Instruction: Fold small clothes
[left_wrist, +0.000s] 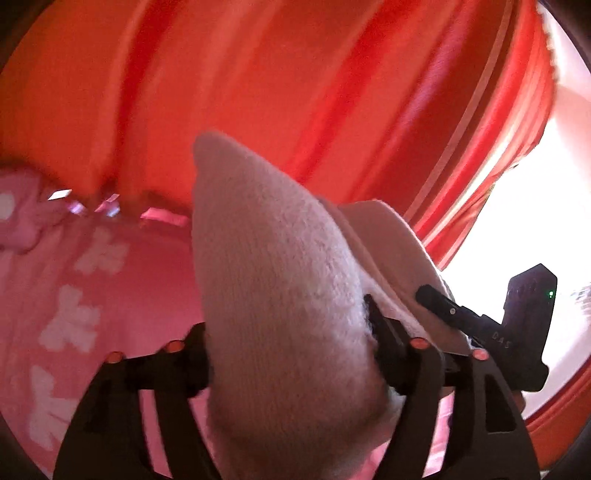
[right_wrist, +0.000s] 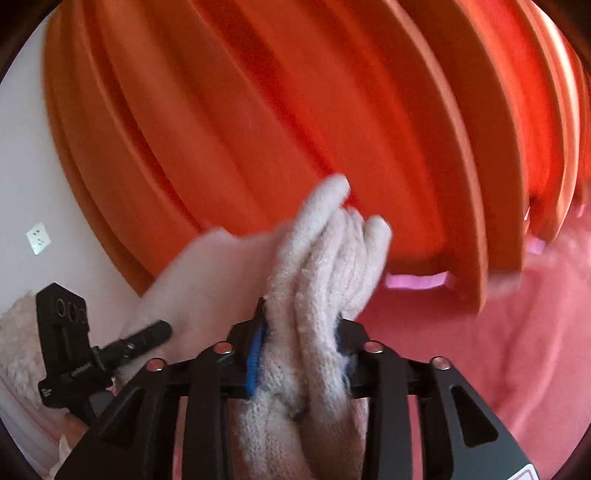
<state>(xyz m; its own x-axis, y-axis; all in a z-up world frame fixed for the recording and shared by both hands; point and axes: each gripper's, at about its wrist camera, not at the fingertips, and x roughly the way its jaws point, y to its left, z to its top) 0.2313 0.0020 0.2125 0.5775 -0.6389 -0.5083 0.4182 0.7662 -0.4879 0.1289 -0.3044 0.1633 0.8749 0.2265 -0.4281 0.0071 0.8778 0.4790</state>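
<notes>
A small cream knitted garment (left_wrist: 273, 280) is held up in the air between both grippers. My left gripper (left_wrist: 288, 354) is shut on one end of it, and the cloth bulges up between its fingers. My right gripper (right_wrist: 299, 347) is shut on the other end, where the knit (right_wrist: 325, 258) is bunched in folds. The right gripper (left_wrist: 480, 325) also shows at the right of the left wrist view, and the left gripper (right_wrist: 110, 347) shows at the left of the right wrist view. The cloth stretches between them.
Orange-red curtains (left_wrist: 295, 92) hang close behind. A pink bedspread with white flower shapes (left_wrist: 74, 295) lies below. A bright window (left_wrist: 546, 221) is at the right. A white wall with a socket (right_wrist: 38, 238) and a fluffy cream cloth (right_wrist: 18, 350) are at the left.
</notes>
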